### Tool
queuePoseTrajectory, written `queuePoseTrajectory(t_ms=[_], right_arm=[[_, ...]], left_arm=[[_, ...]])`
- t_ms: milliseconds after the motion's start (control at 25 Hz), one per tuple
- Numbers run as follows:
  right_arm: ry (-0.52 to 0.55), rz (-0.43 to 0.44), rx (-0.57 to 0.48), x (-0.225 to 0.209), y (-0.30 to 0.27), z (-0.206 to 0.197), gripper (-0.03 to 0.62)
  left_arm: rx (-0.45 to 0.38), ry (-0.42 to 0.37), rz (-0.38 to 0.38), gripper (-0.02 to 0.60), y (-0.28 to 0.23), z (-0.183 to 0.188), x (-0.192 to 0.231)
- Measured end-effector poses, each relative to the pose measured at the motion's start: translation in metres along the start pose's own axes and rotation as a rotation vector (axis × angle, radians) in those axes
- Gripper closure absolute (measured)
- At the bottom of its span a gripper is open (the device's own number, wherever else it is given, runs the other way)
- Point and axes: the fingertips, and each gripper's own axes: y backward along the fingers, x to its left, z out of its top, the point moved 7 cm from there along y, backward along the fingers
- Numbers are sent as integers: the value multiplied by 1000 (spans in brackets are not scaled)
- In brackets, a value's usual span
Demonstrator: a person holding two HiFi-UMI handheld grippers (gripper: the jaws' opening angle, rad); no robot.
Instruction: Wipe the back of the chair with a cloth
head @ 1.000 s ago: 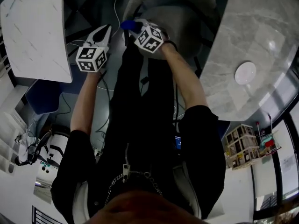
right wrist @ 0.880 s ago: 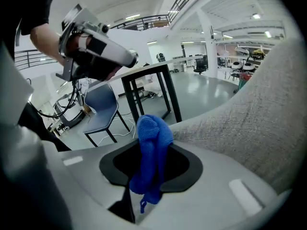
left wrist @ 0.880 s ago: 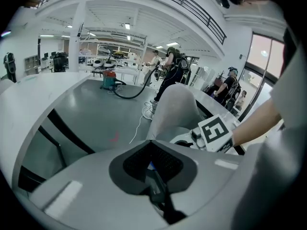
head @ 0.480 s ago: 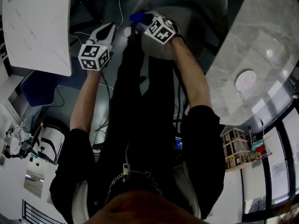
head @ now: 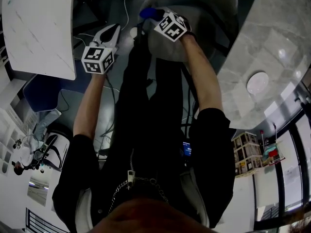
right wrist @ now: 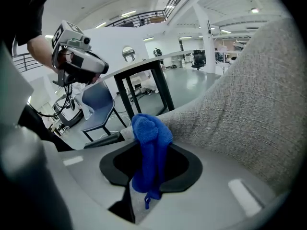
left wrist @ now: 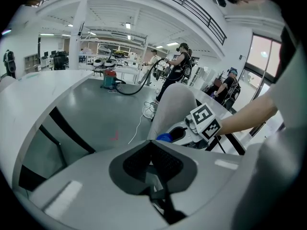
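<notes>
Cloth (right wrist: 149,140) on grey chair back (right wrist: 249,99), dark table (right wrist: 144,67), blue chair (right wrist: 98,103) beyond

Head view steeply down; 2 gripper views (near) sharing chair (right wrist: 249,95)

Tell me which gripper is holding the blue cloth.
The right gripper: its jaws pinch the blue cloth by the grey fabric chair back. The left gripper is shut, holding nothing.
</notes>
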Motion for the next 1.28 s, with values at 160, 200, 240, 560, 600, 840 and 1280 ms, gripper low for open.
queuePoseTrajectory(t_ms=[160, 200, 240, 560, 600, 840, 1280], right_arm=[[-2, -18, 17, -8, 3, 0, 485], [-6, -25, 13, -11, 3, -1, 485], [-12, -33, 10, -14, 3, -1, 485], [-75, -145, -7, -48, 12, -7, 485], [-82, -162, -12, -52, 14, -8, 486], [-136, -231, -36, -72, 29, -13, 485], [-251, -347, -78, -96, 47, -24, 485]], left_arm=[[7, 3, 4, 571, 2, -1, 3], [9, 3, 5, 571, 2, -1, 3], [10, 5, 5, 571, 2, -2, 3], [22, 6, -4, 571, -4, -4, -3], [23, 6, -5, 571, -5, -4, -3], [30, -1, -7, 571, -7, -1, -5], [35, -9, -31, 571, -15, 5, -10]])
